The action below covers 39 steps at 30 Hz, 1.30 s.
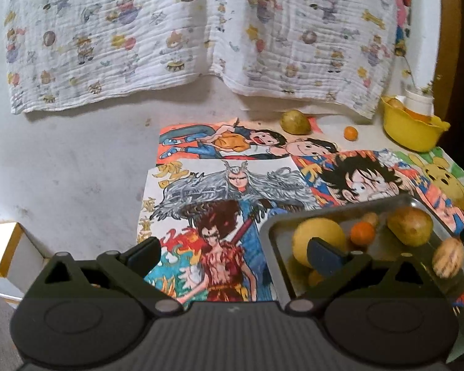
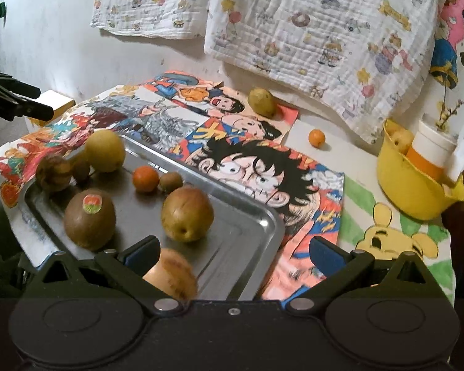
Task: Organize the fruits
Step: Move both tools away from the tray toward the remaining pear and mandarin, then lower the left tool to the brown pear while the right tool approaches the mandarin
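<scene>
A metal tray (image 2: 250, 241) (image 1: 272, 232) lies on cartoon drawings and holds several fruits: a yellow pear (image 2: 105, 151), a small orange (image 2: 145, 179), a stickered kiwi (image 2: 89, 216), a brown pear (image 2: 187, 215). A blurred tan fruit (image 2: 173, 273) (image 1: 448, 259) is in mid-air just over the tray, between my right gripper's (image 2: 232, 253) open jaws near the left finger, not gripped. My left gripper (image 1: 235, 253) is open and empty beside the tray's left end. A pear (image 2: 261, 102) and a small orange (image 2: 317, 137) lie loose near the wall.
A yellow bowl (image 2: 411, 185) (image 1: 414, 133) with fruit and a white cup stands at the back right. Patterned cloths (image 1: 182, 31) hang on the wall. A white and yellow box (image 1: 6, 256) sits left of the table edge.
</scene>
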### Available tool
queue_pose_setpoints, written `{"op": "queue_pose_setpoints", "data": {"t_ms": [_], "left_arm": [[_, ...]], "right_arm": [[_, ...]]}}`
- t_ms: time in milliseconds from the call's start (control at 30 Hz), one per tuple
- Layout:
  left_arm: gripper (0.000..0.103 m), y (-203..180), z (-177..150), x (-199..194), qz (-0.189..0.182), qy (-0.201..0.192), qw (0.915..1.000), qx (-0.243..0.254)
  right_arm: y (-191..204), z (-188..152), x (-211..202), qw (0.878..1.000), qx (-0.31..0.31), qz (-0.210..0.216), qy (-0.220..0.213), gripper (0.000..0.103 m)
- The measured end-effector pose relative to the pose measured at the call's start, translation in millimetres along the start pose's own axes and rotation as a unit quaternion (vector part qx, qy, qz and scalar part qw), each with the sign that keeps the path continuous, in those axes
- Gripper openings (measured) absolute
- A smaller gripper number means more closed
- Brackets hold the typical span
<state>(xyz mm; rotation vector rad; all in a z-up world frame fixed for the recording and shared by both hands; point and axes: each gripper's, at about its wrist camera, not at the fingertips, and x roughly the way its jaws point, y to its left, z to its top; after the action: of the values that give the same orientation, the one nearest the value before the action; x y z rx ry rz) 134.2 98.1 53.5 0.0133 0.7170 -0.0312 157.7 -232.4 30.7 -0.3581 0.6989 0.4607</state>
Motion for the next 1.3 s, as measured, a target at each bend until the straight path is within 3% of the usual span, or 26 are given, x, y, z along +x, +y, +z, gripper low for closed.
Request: {"op": "queue_pose_setpoints", "data": {"t_ms": [400, 667, 1133, 1300], "left_arm": [[0.102, 7.5, 37.5, 43.2, 0.011, 0.013, 0.9999, -0.003], [0.102, 3.6, 58.4, 82.1, 0.006, 0.020, 0.9998, 0.005], [0.102, -50.6, 119.1, 153.7, -0.050, -0.015, 0.9939, 0.097], [0.102, -65.2, 140.7, 186.8, -0.067, -0.033, 0.9928, 0.094]], "right_arm": [[-26.3, 34.6, 32.0, 1.000, -0.003, -0.001, -0.010, 0.102], [-47.5, 60.7, 44.0, 0.999, -0.006, -0.021, -0.044, 0.102], [-98.2, 115.2, 108.5, 0.995, 0.027, -0.054, -0.075, 0.102], [-113.5, 122.4, 138.3, 0.995, 0.047, -0.051, -0.073, 0.102]]}}
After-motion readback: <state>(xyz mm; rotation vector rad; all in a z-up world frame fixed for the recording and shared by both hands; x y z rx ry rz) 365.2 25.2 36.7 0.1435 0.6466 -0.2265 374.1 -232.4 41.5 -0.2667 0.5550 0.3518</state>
